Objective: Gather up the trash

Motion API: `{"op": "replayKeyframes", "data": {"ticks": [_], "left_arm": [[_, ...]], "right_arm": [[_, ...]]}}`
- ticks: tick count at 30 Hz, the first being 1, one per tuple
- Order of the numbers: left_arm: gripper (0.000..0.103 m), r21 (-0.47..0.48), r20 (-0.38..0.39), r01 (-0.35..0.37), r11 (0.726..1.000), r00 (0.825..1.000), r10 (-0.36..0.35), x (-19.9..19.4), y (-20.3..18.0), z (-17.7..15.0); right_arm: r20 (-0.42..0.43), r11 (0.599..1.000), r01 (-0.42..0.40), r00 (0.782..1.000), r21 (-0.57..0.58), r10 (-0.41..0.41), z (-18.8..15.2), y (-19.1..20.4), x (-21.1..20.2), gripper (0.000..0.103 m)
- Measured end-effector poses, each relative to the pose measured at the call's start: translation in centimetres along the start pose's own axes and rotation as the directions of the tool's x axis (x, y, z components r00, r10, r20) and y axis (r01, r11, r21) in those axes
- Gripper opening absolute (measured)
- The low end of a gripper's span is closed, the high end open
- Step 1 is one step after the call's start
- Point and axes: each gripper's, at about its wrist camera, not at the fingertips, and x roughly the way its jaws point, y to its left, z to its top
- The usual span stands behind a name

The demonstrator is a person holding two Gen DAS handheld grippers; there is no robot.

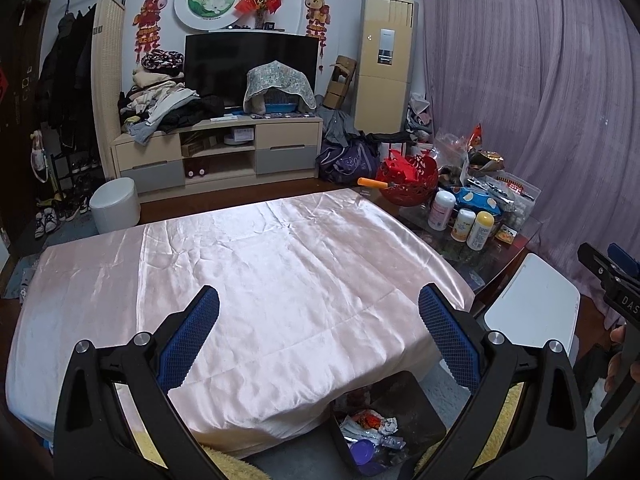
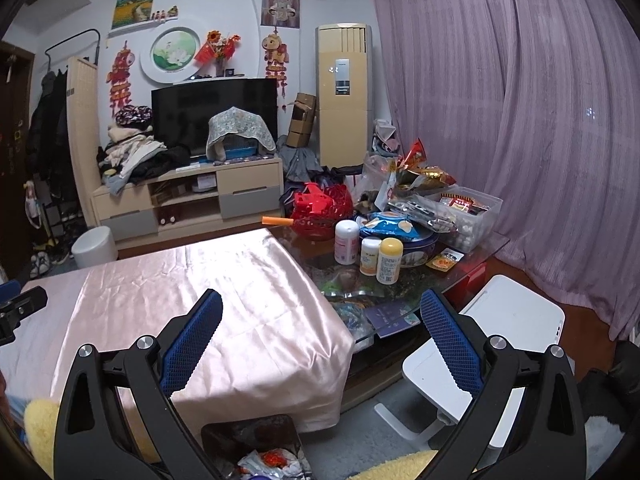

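A dark trash bin (image 1: 384, 424) stands on the floor at the near edge of the table, holding crumpled wrappers, paper and a purple lid. The same trash bin (image 2: 256, 448) appears low in the right wrist view. My left gripper (image 1: 319, 304) hangs open above the pink satin tablecloth (image 1: 260, 280), nothing between its blue pads. My right gripper (image 2: 321, 307) is open too, over the corner of the tablecloth (image 2: 224, 304), with nothing held. The right gripper's body (image 1: 612, 280) shows at the right edge of the left wrist view.
The glass end of the table carries a red basket (image 2: 320, 208), several bottles (image 2: 384, 256), snack bags and a clear box (image 2: 472, 216). A white stool (image 2: 496, 356) stands to the right. Beyond are a TV stand (image 1: 216, 152) and a white round pouf (image 1: 115, 204).
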Motion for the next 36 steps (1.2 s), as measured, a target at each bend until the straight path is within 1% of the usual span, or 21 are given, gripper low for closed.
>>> {"op": "replayKeyframes", "data": {"ticks": [7,36], "left_arm": [[0.095,0.003,0.003,0.001,1.0,1.0,-0.001,-0.15,-0.01,-0.07],[0.095,0.01,0.008,0.0,1.0,1.0,0.0,-0.42,0.37,0.08]], "right_arm": [[-0.002,1.0,-0.012,1.0,-0.006,0.012,0.0,0.35,-0.07,0.1],[-0.013,1.0,-0.016,1.0,-0.004,0.016,-0.07,0.8,-0.04,0.1]]}}
